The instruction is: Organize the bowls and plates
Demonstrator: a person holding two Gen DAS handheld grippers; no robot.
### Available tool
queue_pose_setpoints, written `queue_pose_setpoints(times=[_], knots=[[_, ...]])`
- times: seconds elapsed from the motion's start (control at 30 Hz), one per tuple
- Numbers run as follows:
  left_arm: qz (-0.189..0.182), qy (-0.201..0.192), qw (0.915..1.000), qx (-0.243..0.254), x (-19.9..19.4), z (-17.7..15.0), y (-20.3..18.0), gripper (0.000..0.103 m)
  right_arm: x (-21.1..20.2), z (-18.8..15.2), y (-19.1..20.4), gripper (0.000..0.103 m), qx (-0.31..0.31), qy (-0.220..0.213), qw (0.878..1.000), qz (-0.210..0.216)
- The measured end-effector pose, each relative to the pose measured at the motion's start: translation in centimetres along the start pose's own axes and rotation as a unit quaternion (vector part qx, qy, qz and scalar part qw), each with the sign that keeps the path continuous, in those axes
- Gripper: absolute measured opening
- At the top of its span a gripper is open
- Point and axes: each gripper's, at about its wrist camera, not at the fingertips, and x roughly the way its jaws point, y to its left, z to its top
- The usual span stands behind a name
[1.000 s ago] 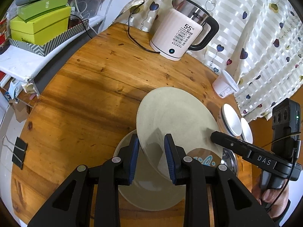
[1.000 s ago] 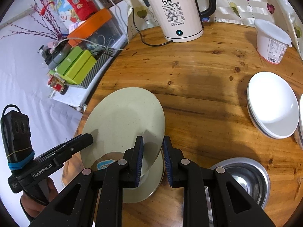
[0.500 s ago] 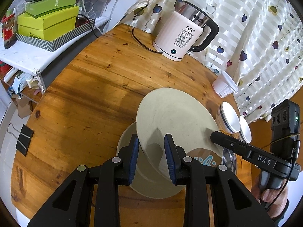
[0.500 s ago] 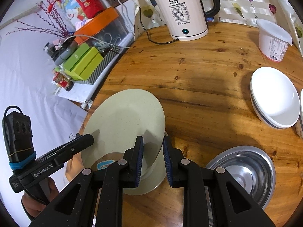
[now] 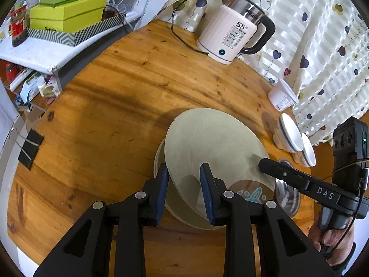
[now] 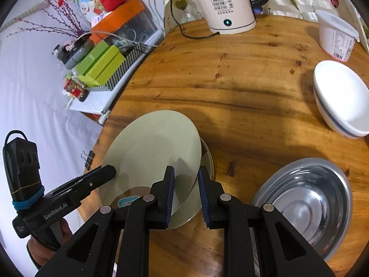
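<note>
Round wooden counter (image 5: 120, 106), kettle (image 5: 230, 39) at back. Left gripper (image 5: 184, 191) and right gripper (image 6: 185, 196) each clamp an edge of the upper plate (image 5: 212, 143), tilted just above the lower plate (image 6: 206, 159) beyond the fingers. Stacking step; next, level it, lower, release.

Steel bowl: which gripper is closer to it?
Right. The right gripper, clamped on the held plate's edge, sits directly beside the steel bowl. The left gripper grips the plate's opposite edge, farther from it.
</note>
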Motion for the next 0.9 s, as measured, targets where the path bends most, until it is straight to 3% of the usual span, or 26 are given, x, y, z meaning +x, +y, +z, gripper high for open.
queue_pose_setpoints(times=[0.9], knots=[[0.019, -0.007, 0.9997, 0.015, 1.0, -1.5, 0.2, 0.028, 1.7, -1.4, 0.4, 0.024, -0.035, 0.006, 0.999, -0.024]])
